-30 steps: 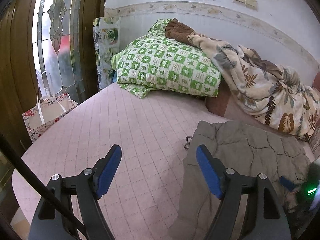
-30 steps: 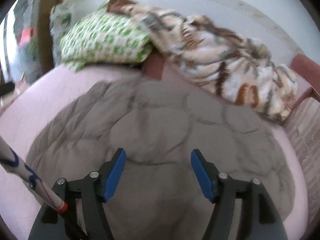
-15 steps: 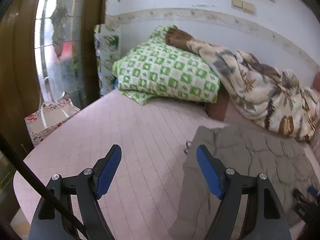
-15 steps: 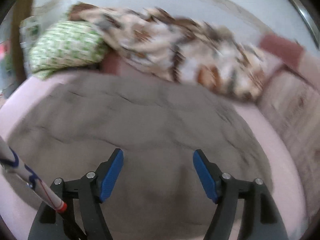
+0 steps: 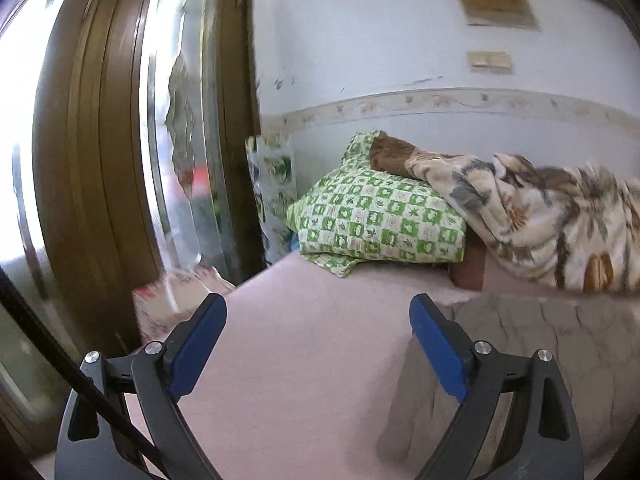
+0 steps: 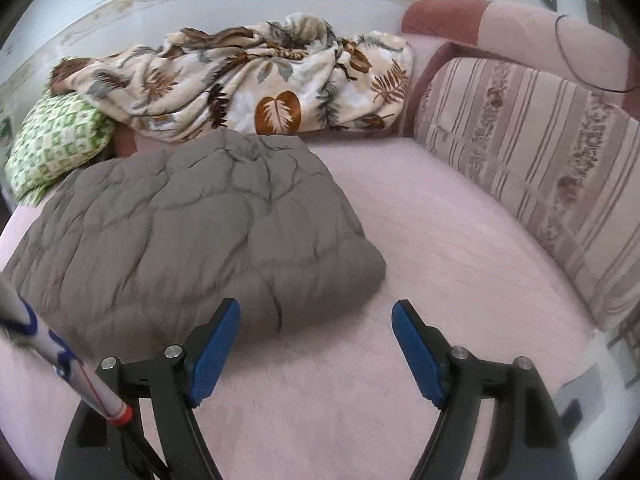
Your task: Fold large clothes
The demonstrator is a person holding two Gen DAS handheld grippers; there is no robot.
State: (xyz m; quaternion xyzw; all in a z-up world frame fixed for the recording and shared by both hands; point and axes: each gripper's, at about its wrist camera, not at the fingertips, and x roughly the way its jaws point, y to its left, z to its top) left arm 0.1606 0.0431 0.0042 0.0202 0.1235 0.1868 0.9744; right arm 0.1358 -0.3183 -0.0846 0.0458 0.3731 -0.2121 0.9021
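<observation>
Right wrist view: both grippers empty, folded garment lying free on the bed.
Right gripper (image 6: 316,344) and left gripper (image 5: 318,344) jaws opening, nothing between them; grey padded jacket (image 6: 192,232) on pink bedcover (image 6: 440,248). Risk: unrestrained puffy fold may spring open.

Left gripper (image 5: 318,342) and right gripper (image 6: 316,338) both opening, jaws empty

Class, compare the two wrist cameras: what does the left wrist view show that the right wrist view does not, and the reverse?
Only the left wrist view shows the wooden door frame with its glass panel and a gift bag. Only the right wrist view shows the striped cushion. Both share the grey padded garment, green checked pillow, leaf-print blanket and pink bed cover; each view's tongs are empty and opening.
</observation>
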